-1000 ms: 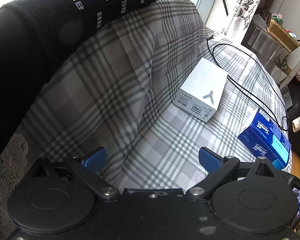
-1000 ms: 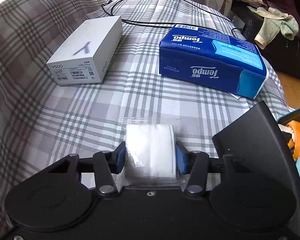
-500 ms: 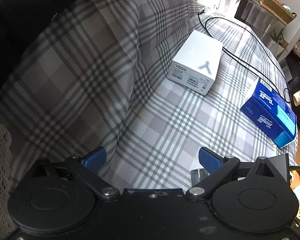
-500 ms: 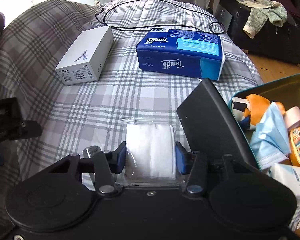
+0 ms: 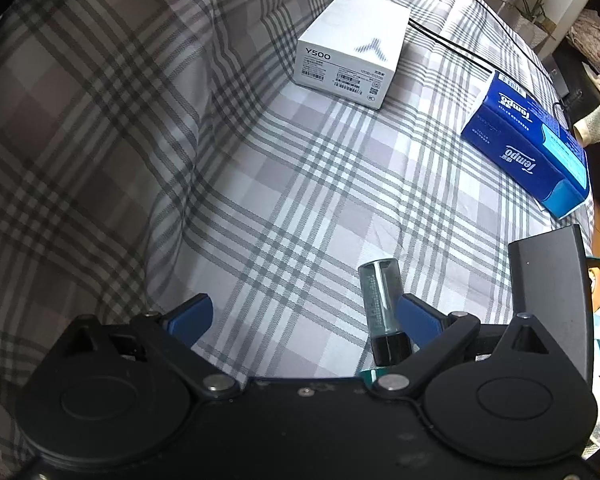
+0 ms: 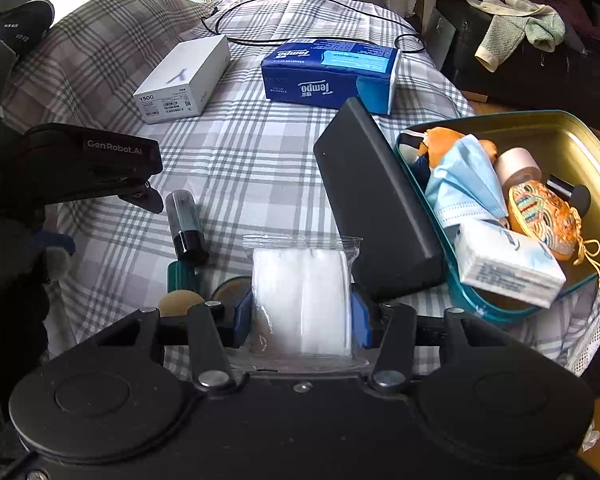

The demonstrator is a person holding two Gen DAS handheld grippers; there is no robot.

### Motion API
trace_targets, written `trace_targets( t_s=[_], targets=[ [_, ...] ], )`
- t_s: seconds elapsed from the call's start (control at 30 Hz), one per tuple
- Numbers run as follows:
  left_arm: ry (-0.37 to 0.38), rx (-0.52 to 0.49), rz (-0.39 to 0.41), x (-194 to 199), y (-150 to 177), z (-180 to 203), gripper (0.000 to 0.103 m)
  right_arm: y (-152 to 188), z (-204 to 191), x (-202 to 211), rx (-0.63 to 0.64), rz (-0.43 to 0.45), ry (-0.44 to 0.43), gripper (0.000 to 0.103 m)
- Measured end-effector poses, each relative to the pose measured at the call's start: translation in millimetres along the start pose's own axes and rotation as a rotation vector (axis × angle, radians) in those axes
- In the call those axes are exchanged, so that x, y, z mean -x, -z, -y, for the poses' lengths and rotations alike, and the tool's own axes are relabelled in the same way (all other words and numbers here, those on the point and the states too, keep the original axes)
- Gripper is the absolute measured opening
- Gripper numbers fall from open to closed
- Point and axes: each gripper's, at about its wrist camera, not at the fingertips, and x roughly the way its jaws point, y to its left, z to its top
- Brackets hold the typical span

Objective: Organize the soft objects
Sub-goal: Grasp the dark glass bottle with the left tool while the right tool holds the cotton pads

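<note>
The right hand-held gripper (image 6: 302,314) pinches a clear bag of white cotton pads (image 6: 301,300) between its blue fingers, just as it did a second ago. Its view has swung to the right: the teal tin (image 6: 572,124), absent from its earlier picture, now fills the right side, holding a blue face mask (image 6: 460,184), a tissue pack (image 6: 508,264), a patterned pouch (image 6: 540,212) and a small roll (image 6: 516,162). A black slab (image 6: 372,196) leans against the tin's near edge. The bag hangs just left of the tin, over the plaid cloth (image 6: 240,160).

The left hand-held gripper (image 5: 304,318) stands spread with nothing between its pads. It has dropped closer to the cloth, and a small glass vial with a black cap (image 5: 380,308), not seen before, now lies just inside its right finger (image 5: 418,318); whether they touch I cannot tell. The white box (image 5: 352,48) and blue tissue pack (image 5: 528,140) sit higher in its picture than before, and the black sleeve has nearly left it.
</note>
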Motion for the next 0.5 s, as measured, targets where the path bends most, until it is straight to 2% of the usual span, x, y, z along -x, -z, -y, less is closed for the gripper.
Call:
trace_targets(
  t_s=[0.23, 0.4, 0.5],
  targets=[
    [-0.021, -0.119, -0.02, -8.0, 8.8, 19.3, 0.099, 16.1, 11.5, -1.8, -0.036, 0.001, 0.001, 0.049],
    [-0.189, -0.155, 0.02, -14.9, 14.2, 20.5, 0.098, 16.3, 9.4, 1.6, -0.031, 0.021, -0.025, 0.049],
    [-0.183, -0.159, -0.01, -23.9, 13.7, 18.2, 0.098, 17.2, 8.3, 1.9, -0.031, 0.023, -0.041, 0.049]
  ],
)
